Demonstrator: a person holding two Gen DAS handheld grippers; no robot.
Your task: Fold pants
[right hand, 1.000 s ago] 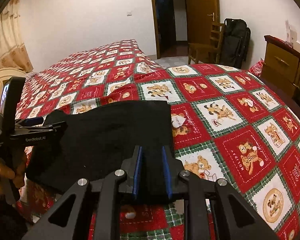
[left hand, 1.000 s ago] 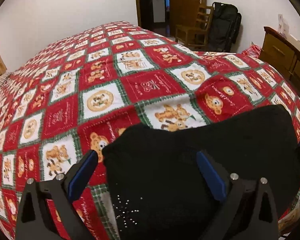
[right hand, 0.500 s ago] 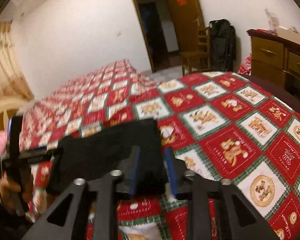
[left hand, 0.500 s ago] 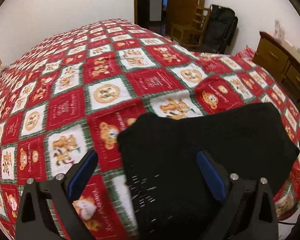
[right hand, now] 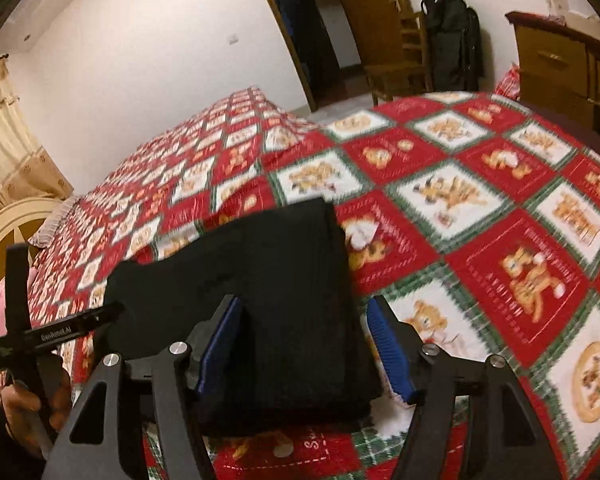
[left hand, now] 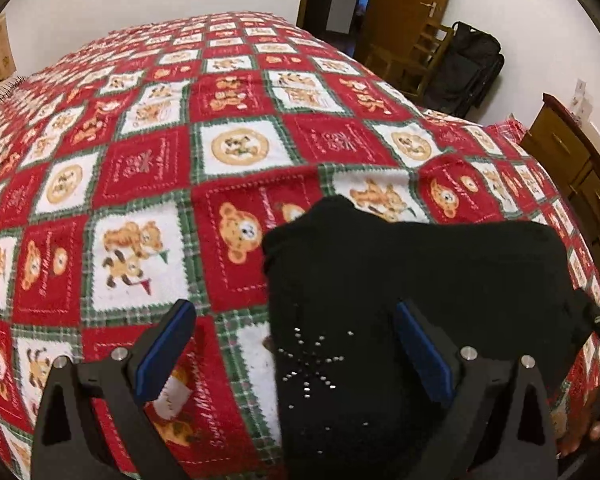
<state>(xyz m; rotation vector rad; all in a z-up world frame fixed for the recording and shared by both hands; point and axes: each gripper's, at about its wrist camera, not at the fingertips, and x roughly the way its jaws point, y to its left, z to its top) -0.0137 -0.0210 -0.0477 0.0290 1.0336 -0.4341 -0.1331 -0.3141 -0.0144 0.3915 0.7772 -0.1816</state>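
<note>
Left wrist: left gripper spread wide, empty, over the near-left edge of the folded pants on the quilt.

Right wrist: right gripper has just been opening; pants corner between pads, unpinched. Back out straight, don't snag the fold.

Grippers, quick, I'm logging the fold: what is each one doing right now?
Left gripper: open, holding nothing, over the edge of the black pants.
Right gripper: open; jaws have just been opening, pants corner between them, unpressed.
</note>
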